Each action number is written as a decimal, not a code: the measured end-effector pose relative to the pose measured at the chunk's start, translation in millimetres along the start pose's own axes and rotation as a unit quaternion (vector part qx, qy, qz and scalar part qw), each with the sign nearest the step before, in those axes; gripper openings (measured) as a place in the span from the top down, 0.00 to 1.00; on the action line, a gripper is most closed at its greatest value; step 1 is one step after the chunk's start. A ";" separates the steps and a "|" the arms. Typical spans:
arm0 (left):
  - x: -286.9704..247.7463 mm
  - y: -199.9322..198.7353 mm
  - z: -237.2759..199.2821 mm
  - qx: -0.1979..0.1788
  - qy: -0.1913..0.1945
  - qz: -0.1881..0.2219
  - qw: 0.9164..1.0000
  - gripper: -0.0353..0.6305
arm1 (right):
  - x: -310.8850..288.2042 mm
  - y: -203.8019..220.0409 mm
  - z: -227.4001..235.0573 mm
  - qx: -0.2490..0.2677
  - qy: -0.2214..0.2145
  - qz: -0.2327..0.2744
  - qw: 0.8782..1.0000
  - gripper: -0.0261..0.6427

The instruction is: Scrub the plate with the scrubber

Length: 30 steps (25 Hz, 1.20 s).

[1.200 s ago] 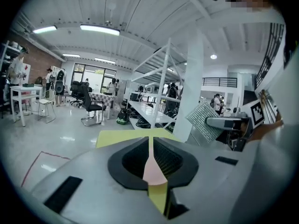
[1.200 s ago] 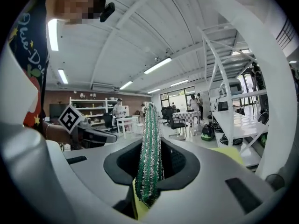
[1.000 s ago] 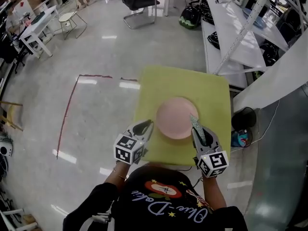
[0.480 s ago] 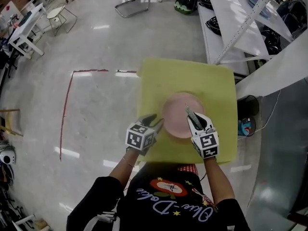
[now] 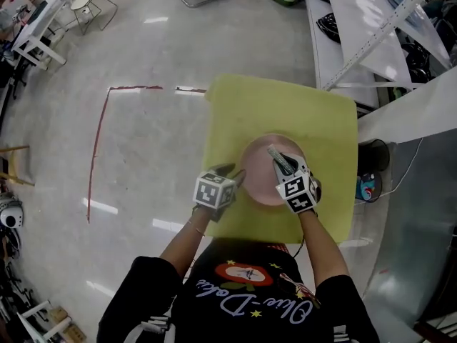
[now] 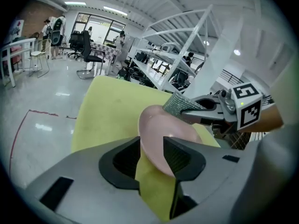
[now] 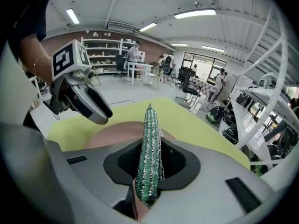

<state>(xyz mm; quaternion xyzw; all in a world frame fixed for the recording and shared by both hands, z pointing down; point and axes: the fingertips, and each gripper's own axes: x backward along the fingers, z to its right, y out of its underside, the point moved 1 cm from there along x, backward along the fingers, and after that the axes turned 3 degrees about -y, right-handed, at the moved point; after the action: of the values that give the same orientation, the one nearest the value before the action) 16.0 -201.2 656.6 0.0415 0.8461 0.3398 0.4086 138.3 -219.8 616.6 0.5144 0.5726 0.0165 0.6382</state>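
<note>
Centrally, pink plate [image 5: 257, 164] on yellow-green table [image 5: 285, 106], glossy grey floor [image 5: 143, 48]

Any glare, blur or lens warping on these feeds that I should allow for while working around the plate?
Head view: sharp, with ceiling lights glaring in streaks off the floor and no obvious glare on the plate. Left gripper view: heavy fisheye, straight lines bow and the corners are black. Right gripper view: same warping, but the scrubber is crisp.

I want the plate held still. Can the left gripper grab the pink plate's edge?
Probably yes. The left gripper has just been opening its jaws, and the rim of the plate sits between them, with nothing in the way.
</note>
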 end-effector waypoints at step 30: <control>-31.2 14.1 -16.4 0.085 -0.022 -0.046 0.995 0.88 | -66.3 28.6 -56.6 0.152 -0.156 -0.114 0.969 0.86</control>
<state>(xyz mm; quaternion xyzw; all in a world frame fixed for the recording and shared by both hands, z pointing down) 21.9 -210.2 693.0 0.0449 0.8639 0.2465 0.4370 89.4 -210.8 693.7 0.5327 0.5170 -0.2238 0.6315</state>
